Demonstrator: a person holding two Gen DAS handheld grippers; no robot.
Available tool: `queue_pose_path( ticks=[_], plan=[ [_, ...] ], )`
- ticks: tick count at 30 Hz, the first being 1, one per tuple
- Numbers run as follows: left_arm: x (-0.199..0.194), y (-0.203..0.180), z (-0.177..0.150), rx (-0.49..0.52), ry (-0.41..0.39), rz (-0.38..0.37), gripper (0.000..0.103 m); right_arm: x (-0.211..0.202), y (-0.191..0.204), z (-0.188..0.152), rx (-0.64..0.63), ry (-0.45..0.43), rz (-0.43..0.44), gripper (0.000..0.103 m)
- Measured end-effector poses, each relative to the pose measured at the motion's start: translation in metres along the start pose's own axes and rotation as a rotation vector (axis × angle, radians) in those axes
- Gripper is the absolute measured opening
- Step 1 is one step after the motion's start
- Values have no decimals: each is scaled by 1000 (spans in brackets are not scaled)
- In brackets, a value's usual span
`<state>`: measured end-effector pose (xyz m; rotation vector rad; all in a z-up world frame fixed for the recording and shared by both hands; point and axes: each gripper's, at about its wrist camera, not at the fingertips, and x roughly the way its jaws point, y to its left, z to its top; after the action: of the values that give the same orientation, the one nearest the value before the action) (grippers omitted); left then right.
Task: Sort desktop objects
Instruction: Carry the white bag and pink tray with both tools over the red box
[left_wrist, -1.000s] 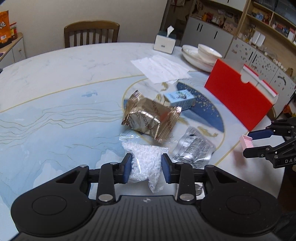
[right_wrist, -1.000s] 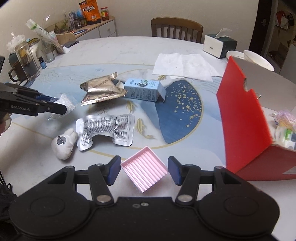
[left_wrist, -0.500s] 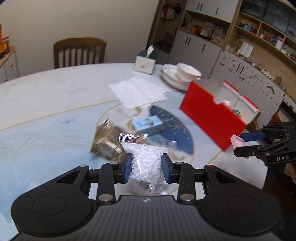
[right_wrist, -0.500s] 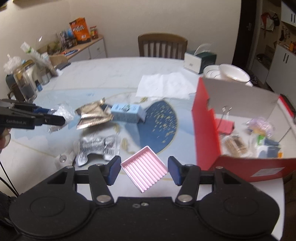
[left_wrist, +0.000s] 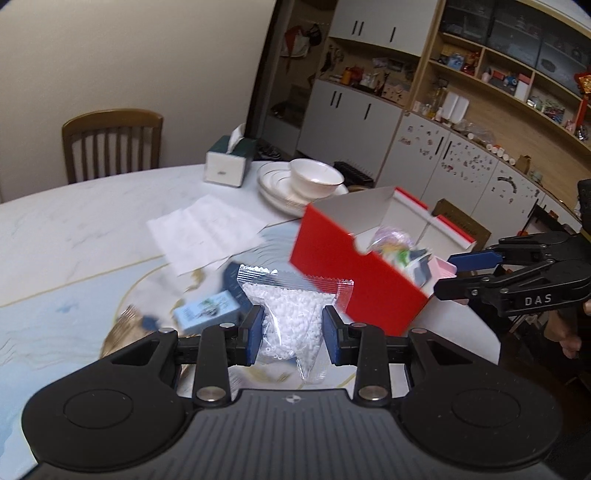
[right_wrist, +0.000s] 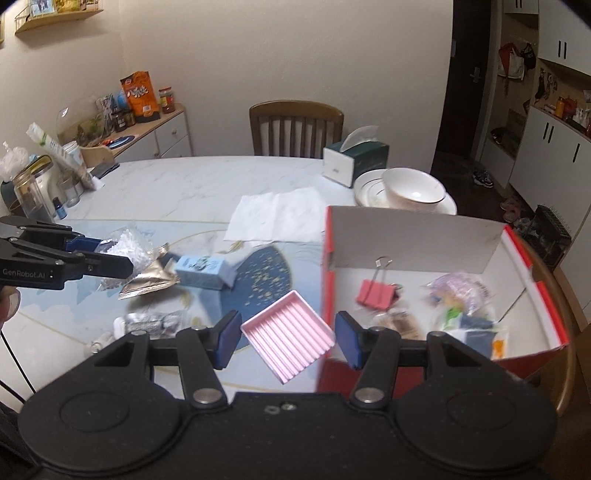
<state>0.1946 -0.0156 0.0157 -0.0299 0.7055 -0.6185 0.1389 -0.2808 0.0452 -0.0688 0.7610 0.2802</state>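
The clear bag of white beads (left_wrist: 291, 314), crimped along its top, hangs above the table (left_wrist: 92, 221) just left of the red box (left_wrist: 354, 280), clenched in the left gripper (left_wrist: 291, 334). The ridged pink tray (right_wrist: 288, 339), tilted on one corner, is grasped by the right gripper (right_wrist: 288, 338) at the box's front-left corner.

Only the right wrist view shows the box floor: a pink binder clip (right_wrist: 375, 293) and wrapped packets, with bare room behind them. Left of the box lie a blue carton (right_wrist: 205, 271) and a gold wrapper (right_wrist: 147, 282).
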Motion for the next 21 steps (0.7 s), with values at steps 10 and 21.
queue_pose_path(
  ticks=[10, 21],
  plan=[
    [39, -53, 33, 49, -27, -46, 33, -2, -52, 4, 17, -14, -12, 55],
    [86, -105, 56, 115, -8, -69, 33, 3, -98, 0, 22, -16, -1, 55]
  ],
)
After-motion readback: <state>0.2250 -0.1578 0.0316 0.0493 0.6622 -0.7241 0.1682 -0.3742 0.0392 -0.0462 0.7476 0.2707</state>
